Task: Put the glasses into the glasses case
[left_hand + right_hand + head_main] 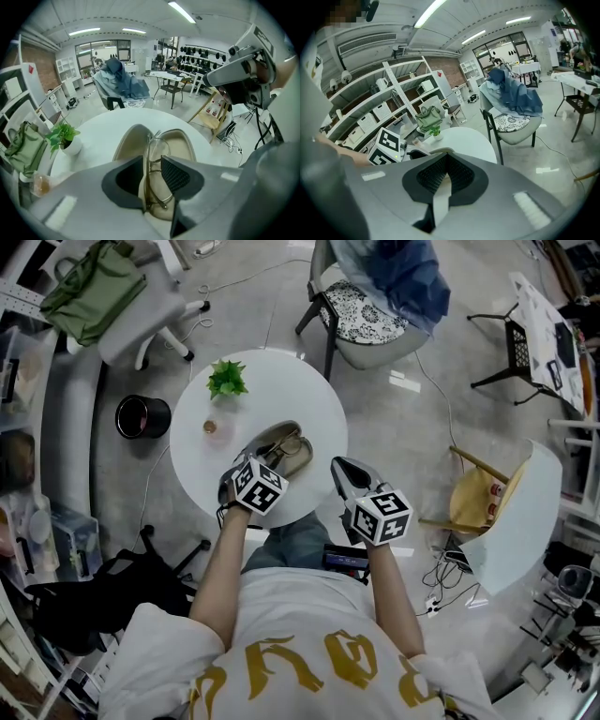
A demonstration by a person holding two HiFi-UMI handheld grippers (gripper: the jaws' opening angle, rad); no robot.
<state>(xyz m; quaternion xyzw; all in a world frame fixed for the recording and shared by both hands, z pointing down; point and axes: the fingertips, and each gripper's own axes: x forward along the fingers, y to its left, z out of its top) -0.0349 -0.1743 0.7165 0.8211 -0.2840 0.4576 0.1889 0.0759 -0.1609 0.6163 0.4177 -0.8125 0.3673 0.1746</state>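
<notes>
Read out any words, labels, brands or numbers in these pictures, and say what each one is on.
Nothing here reads clearly.
The gold lettering on the person's white shirt: ornate, seen upside down, not legible.
The marker cube on the left claw and the marker cube on the right claw: black-and-white square patterns, no letters.
The red-and-white items on the yellow chair: print too small to read.

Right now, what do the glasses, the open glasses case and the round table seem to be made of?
The glasses: probably metal, since the frame is thin, wire-like and gleams; the lenses are clear.
The glasses case: beige lining, matte and soft-looking, perhaps felt or suede; the outer shell cannot be judged.
The table: smooth, plain white top, maybe laminate or painted board; the look leaves it open.
</notes>
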